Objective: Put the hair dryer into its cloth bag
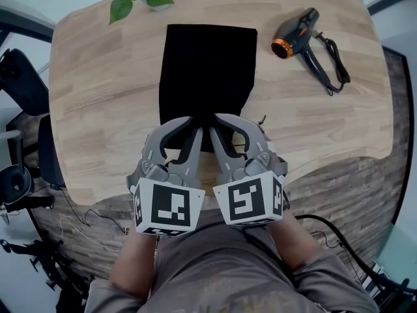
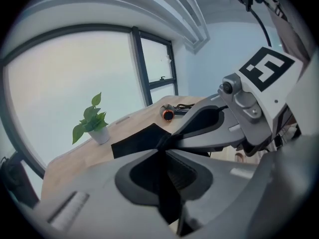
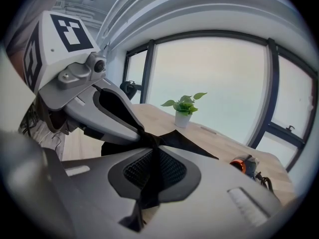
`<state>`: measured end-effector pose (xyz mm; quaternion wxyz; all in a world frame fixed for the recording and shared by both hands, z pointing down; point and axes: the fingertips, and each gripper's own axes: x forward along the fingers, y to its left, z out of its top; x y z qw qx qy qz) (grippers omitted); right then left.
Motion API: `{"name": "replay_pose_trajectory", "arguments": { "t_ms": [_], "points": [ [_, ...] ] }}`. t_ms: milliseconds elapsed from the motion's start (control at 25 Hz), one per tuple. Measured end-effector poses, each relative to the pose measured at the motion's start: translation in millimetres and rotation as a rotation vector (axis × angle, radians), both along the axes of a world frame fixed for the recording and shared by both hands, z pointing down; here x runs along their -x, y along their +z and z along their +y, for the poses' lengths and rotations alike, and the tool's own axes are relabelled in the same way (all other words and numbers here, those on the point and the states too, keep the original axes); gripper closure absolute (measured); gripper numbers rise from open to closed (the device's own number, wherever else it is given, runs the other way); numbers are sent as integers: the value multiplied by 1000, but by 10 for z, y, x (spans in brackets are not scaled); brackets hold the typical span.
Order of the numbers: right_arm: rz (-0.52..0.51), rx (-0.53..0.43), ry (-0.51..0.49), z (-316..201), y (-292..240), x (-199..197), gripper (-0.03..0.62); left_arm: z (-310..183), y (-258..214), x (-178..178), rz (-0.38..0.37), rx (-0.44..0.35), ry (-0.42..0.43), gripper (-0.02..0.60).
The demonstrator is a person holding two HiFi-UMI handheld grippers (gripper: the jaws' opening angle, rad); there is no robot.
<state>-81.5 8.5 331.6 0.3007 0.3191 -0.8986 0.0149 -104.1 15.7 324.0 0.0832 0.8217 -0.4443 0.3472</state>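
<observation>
Wooden counter (image 1: 98,109), flat black bag (image 1: 207,70). Left hand-held gripper (image 1: 191,125) and right hand-held gripper (image 1: 217,120) pinch its near edge; next, likely pull the mouth apart for the hair dryer (image 1: 296,34).

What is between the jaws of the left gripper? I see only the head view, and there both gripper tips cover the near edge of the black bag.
Observer: The left gripper view shows the left gripper shut on the cloth bag. A fold of black cloth runs between its two jaws.
Operator: And is the right one also holding it, or only resting on it?
Observer: It is holding it. In the right gripper view the right gripper is shut on the same edge, and a strip of cloth hangs below its jaws.
</observation>
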Motion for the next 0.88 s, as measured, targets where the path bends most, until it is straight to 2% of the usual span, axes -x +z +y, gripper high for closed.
{"name": "replay_pose_trajectory", "arguments": {
  "t_ms": [80,280,480,560,600,720,880],
  "points": [
    [-5,0,3,-9,-8,-4,554,2,4,-28,-3,3,10,558],
    [-15,-5,4,-31,-38,-2,549,-33,-46,-24,-27,2,24,566],
    [28,8,1,27,114,-20,462,-52,-98,9,-47,-2,28,566],
    [61,14,13,78,210,-63,451,-34,-109,5,-57,-4,37,566],
    [72,7,28,93,223,-95,454,-24,-110,0,-64,-5,45,566],
    [85,-44,94,75,106,-184,548,-4,-111,2,-73,-6,67,566],
    [112,-97,123,59,-39,-248,542,13,-187,-4,-68,-15,69,564]
  ]
}}
